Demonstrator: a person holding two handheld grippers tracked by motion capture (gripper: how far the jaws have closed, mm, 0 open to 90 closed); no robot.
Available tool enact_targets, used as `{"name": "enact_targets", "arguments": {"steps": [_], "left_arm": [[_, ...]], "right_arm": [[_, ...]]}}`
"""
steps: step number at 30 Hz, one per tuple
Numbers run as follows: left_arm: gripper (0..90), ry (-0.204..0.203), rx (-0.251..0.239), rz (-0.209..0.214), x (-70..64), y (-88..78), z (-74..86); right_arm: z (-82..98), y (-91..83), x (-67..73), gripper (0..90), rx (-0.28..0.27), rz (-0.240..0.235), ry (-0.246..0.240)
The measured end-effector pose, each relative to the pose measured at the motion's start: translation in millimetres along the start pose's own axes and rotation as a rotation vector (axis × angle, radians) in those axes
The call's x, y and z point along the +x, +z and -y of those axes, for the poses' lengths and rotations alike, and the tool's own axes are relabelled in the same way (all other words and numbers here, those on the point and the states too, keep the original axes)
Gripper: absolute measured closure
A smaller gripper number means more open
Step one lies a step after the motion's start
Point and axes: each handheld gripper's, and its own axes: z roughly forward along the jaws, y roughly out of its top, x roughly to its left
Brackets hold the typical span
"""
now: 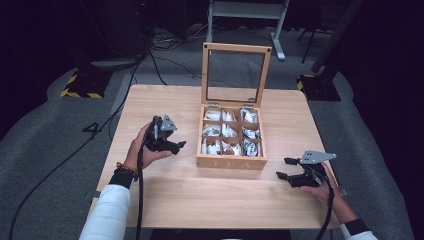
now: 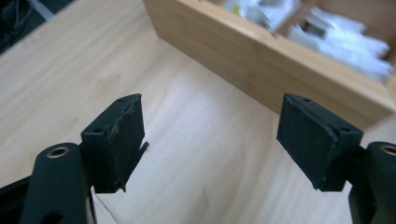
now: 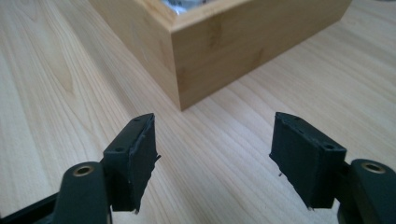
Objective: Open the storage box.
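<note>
Tea box [image 1: 231, 161], lid [image 1: 235, 75] upright at far side, packets [image 1: 227, 132] inside

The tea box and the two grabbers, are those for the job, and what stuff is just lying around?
Probably for the job:
tea box, lid up
tea packets inside it
left gripper, open
right gripper, open

Just around:
cables on the floor
metal stand behind the table
</note>
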Motion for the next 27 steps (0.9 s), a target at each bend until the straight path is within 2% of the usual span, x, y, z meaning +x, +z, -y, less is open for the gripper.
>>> {"name": "enact_targets", "arguments": {"steps": [6, 7, 8, 11, 14, 17, 18, 19, 22, 24, 27], "left_arm": [[18.3, 0.002, 0.002, 0.041, -16.5, -7.8, 26.2], [18.3, 0.005, 0.006, 0.043, -20.3, -8.6, 31.1], [18.0, 0.007, 0.010, 0.043, -23.2, -8.9, 34.9], [17.7, 0.009, 0.020, 0.043, -29.4, -8.5, 45.5], [17.7, -0.004, 0.038, 0.047, -34.5, -8.3, 55.3], [17.5, -0.026, 0.039, 0.087, -35.4, -10.5, 59.6], [17.4, -0.025, 0.028, 0.072, -36.8, -11.7, 61.4], [17.4, -0.010, 0.027, 0.038, -39.2, -12.3, 63.9], [17.3, -0.021, 0.051, 0.073, -40.6, -9.4, 69.0], [17.2, -0.013, 0.046, 0.061, -44.3, -9.1, 72.5], [17.1, -0.010, 0.047, 0.074, -48.4, -8.2, 77.1]], "right_arm": [[-14.6, -9.5, 1.9, 34.3, -0.035, 0.025, -0.013], [-16.6, -10.6, 2.0, 34.4, -0.039, 0.026, -0.012], [-23.1, -13.6, 2.1, 39.1, -0.052, 0.019, -0.009], [-29.4, -16.0, 3.1, 40.5, -0.069, -0.002, -0.023], [-41.3, -16.7, 5.6, 40.0, -0.086, 0.014, -0.035], [-54.2, -14.9, 8.6, 40.0, -0.101, 0.018, -0.046], [-57.4, -14.1, 9.5, 40.0, -0.103, 0.017, -0.050], [-61.6, -12.5, 10.8, 40.0, -0.105, 0.016, -0.053], [-74.1, -6.1, 15.4, 40.3, -0.108, 0.007, -0.067], [-81.1, -1.7, 17.4, 40.5, -0.113, 0.003, -0.073], [-93.2, 7.2, 21.7, 40.8, -0.111, -0.015, -0.078]]}}
